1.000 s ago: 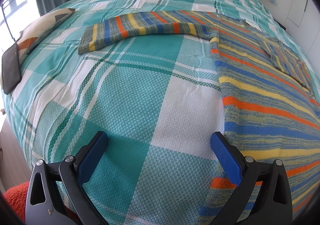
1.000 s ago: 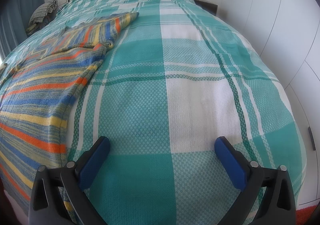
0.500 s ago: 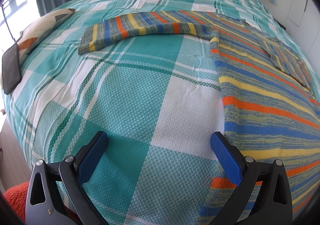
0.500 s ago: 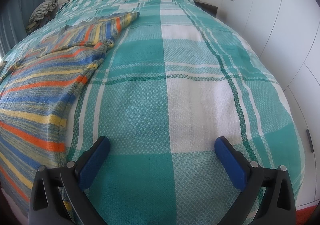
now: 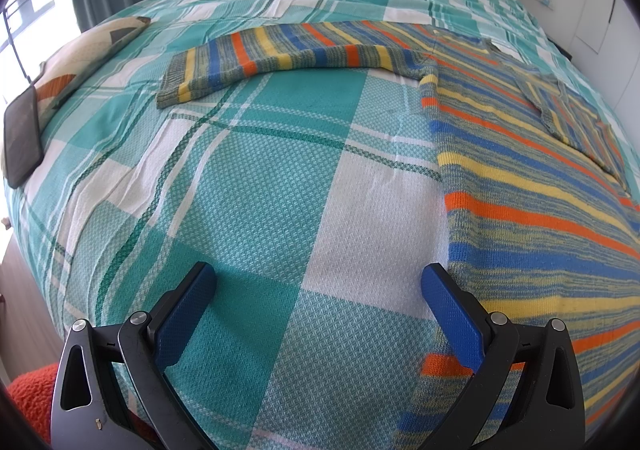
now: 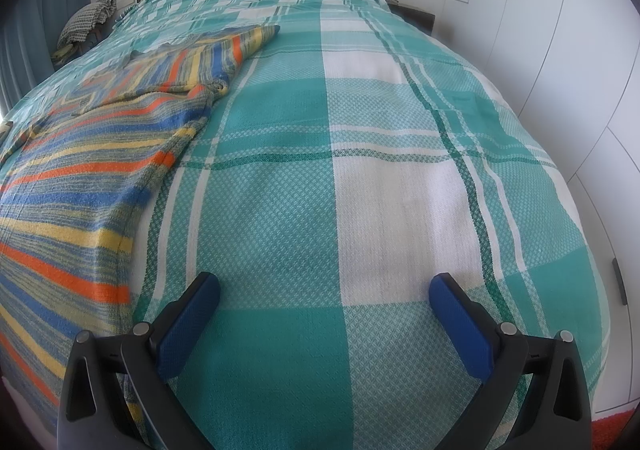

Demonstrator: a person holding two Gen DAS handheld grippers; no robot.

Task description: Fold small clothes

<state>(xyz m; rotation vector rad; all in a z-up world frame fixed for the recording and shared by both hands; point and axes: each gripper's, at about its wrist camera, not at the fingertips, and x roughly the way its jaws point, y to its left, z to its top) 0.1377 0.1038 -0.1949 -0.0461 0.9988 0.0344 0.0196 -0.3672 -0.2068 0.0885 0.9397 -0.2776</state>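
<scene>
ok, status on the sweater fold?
Left gripper open, empty. Right gripper open, empty. Sweater flat on bed, one sleeve spread, one folded in. Nothing in the way.

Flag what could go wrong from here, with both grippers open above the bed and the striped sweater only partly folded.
1. The left gripper hangs over bare bedspread beside the striped sweater; closing there might pinch the cover along with the knit.
2. One sleeve lies stretched far out; dragging it could skew the body.
3. A phone rests near the bed's edge; tugged bedding might shift it.
</scene>
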